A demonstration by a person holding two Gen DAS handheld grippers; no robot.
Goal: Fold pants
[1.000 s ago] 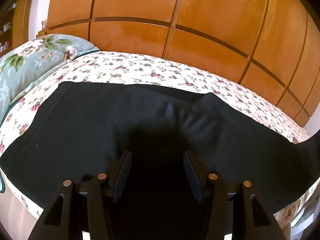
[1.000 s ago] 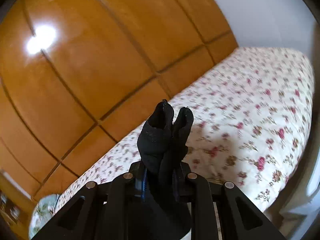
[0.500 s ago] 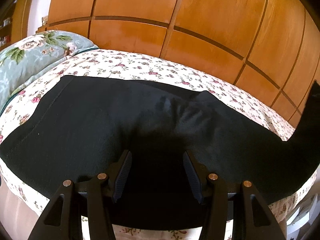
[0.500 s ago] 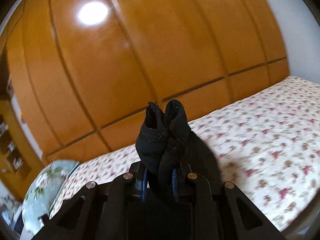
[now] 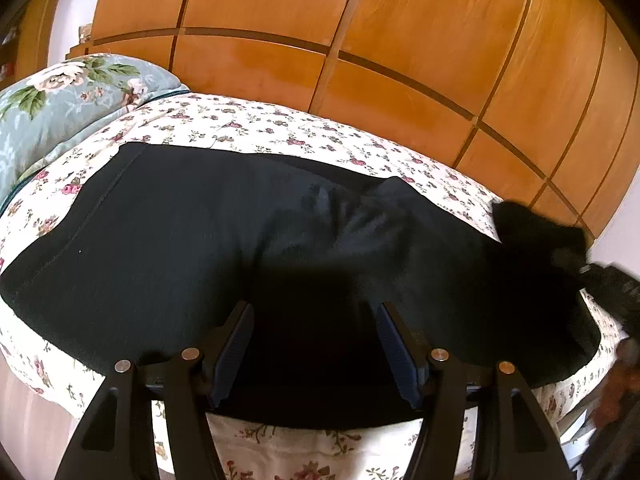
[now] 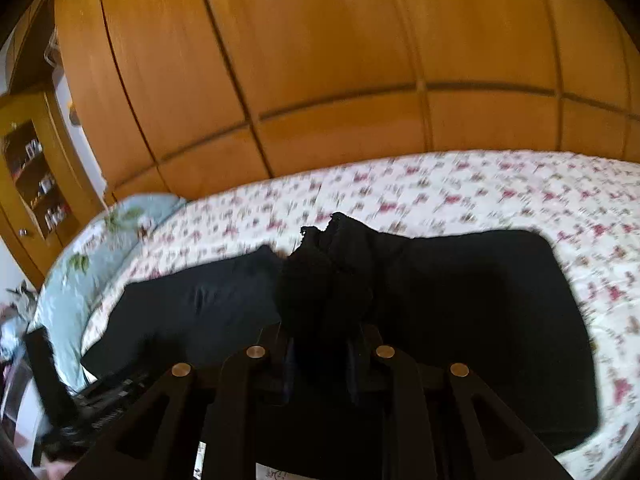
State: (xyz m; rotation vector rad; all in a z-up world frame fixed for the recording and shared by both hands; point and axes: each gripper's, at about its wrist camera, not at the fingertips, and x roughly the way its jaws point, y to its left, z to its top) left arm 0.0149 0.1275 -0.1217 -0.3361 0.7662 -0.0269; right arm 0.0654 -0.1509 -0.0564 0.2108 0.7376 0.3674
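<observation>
1. Right gripper (image 6: 320,364) pinches a bunched wad of the black pants (image 5: 240,232) at the leg end, and its jaws are starting to ease apart.
2. Left gripper (image 5: 316,344) hovers over the near edge with jaws widening, nothing pressed between them.
3. Most of the pants lie flat along the floral bedsheet (image 5: 280,128).
4. My advice: carry the leg end toward the waistband, near the pillow (image 5: 60,100), keep it high enough not to drag, match the edges, then release.

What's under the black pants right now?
The black pants lie spread on the flowered bedsheet, which shows all around them. The sheet directly beneath is covered. The right gripper holds a bunched end lifted off the bed.
</observation>
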